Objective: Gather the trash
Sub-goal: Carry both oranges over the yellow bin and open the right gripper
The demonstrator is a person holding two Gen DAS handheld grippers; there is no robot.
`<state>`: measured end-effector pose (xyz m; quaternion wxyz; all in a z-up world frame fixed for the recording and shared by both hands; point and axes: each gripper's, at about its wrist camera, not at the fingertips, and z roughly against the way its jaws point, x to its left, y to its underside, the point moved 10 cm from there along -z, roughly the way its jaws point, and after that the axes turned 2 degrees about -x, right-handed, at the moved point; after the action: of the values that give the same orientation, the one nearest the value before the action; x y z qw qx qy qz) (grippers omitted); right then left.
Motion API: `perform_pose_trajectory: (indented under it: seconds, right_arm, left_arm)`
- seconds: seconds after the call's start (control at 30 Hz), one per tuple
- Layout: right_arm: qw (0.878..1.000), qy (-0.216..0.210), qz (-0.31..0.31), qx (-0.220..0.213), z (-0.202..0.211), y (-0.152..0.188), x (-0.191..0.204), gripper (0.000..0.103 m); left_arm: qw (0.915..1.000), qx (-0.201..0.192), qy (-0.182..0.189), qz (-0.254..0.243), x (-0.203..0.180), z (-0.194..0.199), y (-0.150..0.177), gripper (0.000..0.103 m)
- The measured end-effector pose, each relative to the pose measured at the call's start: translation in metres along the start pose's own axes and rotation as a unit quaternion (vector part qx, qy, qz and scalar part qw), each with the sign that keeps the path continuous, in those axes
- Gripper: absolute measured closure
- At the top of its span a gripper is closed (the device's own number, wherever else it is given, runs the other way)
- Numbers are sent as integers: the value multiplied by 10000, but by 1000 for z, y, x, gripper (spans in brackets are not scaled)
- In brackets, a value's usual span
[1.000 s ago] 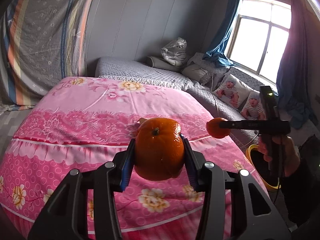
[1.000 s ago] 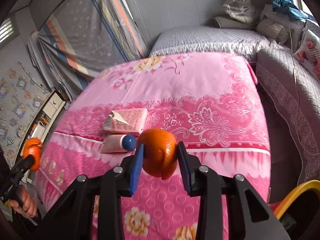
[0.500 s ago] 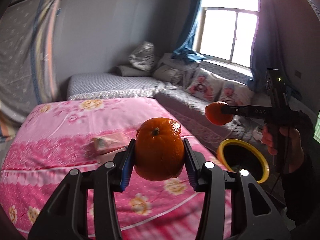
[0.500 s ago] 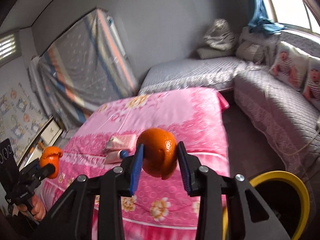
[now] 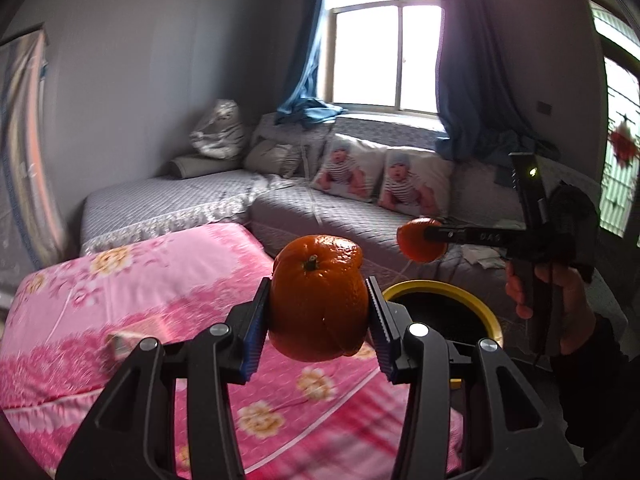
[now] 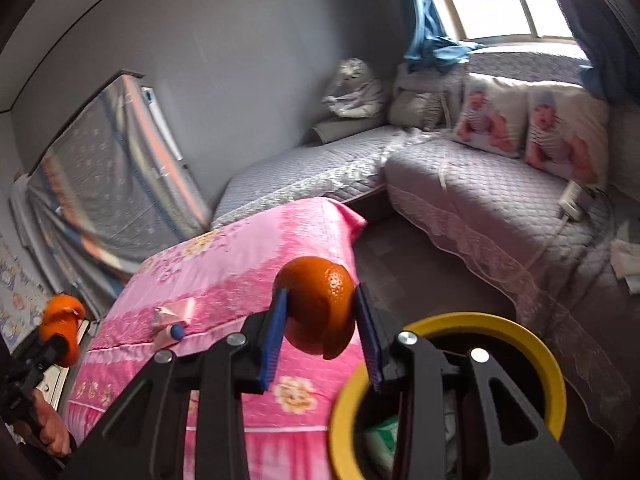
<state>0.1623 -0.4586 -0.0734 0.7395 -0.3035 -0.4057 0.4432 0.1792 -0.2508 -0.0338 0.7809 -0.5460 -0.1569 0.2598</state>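
The left gripper (image 5: 318,320) clamps a glossy, dimpled orange peel (image 5: 318,298) between its pads; the right gripper (image 6: 320,322) pinches a smaller orange piece (image 6: 316,304) likewise.

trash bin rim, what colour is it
Yellow rim on the trash bin, black inside; it shows best in the right wrist view.

A home bedroom: a bed under a pink floral quilt (image 5: 132,280), quilted corner couch (image 5: 320,216), curtained window (image 5: 384,52).
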Motion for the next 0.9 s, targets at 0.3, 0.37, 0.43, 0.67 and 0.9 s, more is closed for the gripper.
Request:
perform_pose_trajectory:
  seconds: [0.3, 0.37, 0.43, 0.67, 0.9]
  right_arm:
    - [9974, 678, -214, 72, 7, 30, -61, 71]
    - [9961, 846, -221, 108, 7, 40, -73, 71]
    - [9949, 941, -298, 192, 6, 51, -87, 71]
    - [9909, 1163, -458, 491, 0, 81, -116, 70]
    - [9877, 1265, -470, 784, -9, 106, -129, 70]
  left_arm:
    - [9983, 6, 482, -337, -55, -28, -11, 60]
    - [9976, 20, 571, -403, -66, -33, -12, 60]
    - [9967, 49, 664, -455, -77, -39, -12, 60]
    - [9947, 176, 847, -549, -107, -61, -14, 60]
    - [9936, 327, 894, -605, -130, -88, -9, 60]
